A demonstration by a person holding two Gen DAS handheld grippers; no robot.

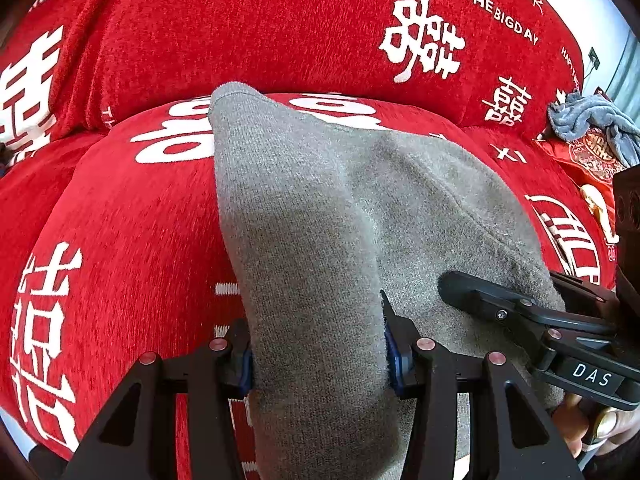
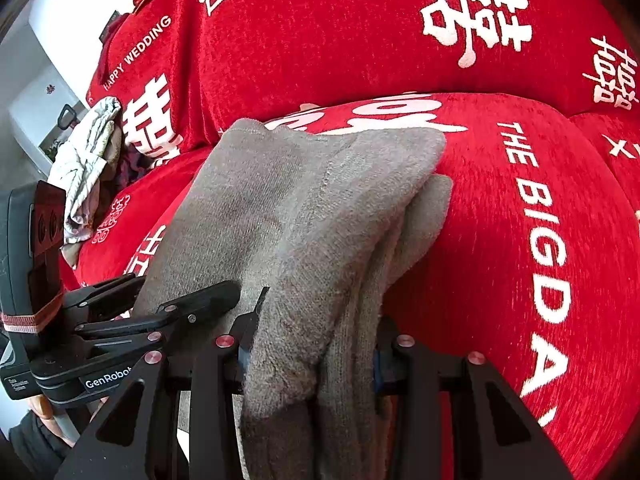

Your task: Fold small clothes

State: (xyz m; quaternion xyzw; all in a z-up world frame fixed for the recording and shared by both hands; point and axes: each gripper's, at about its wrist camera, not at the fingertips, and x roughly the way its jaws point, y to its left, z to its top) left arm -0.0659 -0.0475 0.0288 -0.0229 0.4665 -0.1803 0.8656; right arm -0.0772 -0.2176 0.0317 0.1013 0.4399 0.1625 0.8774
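Observation:
A grey knitted sock [image 1: 304, 208] lies lengthwise on the red sofa seat [image 1: 132, 216], its cuff end pointing at the backrest. My left gripper [image 1: 318, 356] is shut on its near end, blue pads pressing both sides. From the right, my right gripper [image 1: 512, 288] bites the neighbouring grey layer. In the right wrist view the grey sock [image 2: 320, 200] shows as several stacked layers, folded edges to the right, and my right gripper [image 2: 316, 348] is shut on that bunch. My left gripper [image 2: 184, 284] clamps the same fabric just to the left.
The red cover with white characters runs up the backrest [image 1: 280, 32]. A crumpled grey cloth [image 1: 592, 120] sits on a red patterned cushion [image 1: 588, 160] at the right end. A pale crumpled garment [image 2: 88, 160] lies at the left end, beside white furniture [image 2: 36, 92].

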